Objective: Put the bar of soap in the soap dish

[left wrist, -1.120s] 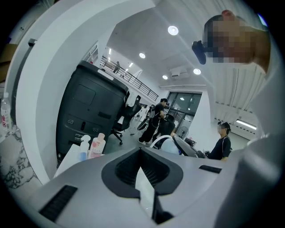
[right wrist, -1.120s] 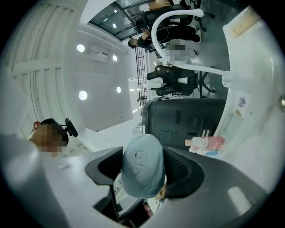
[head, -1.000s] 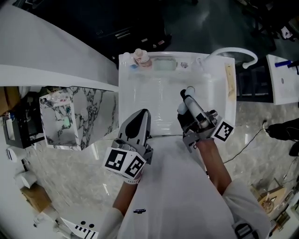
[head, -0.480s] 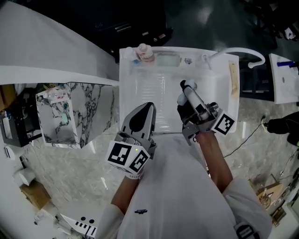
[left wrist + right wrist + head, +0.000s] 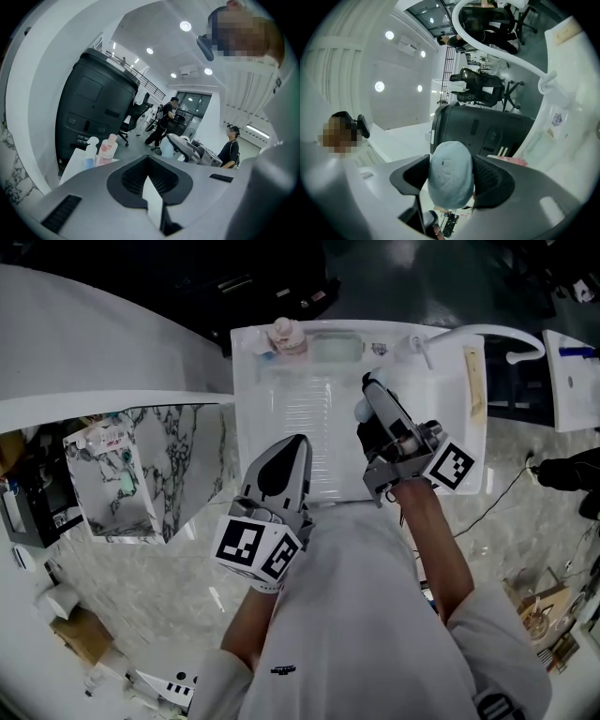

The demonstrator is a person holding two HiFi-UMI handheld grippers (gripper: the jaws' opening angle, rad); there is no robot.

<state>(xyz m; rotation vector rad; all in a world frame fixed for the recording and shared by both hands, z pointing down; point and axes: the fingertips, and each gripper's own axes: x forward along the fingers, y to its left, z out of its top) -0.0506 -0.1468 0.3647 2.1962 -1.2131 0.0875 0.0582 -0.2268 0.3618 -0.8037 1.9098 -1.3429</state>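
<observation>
Seen from above, a person stands at a white sink (image 5: 314,427) set into a pale marble table (image 5: 178,559), holding a gripper in each hand. The right gripper (image 5: 373,395) reaches out over the right half of the basin, pointing toward the far rim. Its jaws are clamped on a rounded, pale blue-green bar of soap (image 5: 449,179). In the right gripper view, the bar fills the gap between the two dark ribbed pads and sticks up above them. The left gripper (image 5: 293,451) is held over the near edge of the sink, to the left of the right one and apart from it. Its jaws are pressed together with nothing between them, as the left gripper view shows. The soap dish (image 5: 336,349), a pale green rectangle, sits on the far rim of the sink. It is well ahead of the held soap and slightly to its left. Just left of the dish on the same rim stand a pink bottle (image 5: 286,334) and a smaller bottle with a blue body (image 5: 263,352). A white curved tap (image 5: 492,331) arches over the far right corner of the sink. In the gripper views, people stand in a bright room beyond the sink.
</observation>
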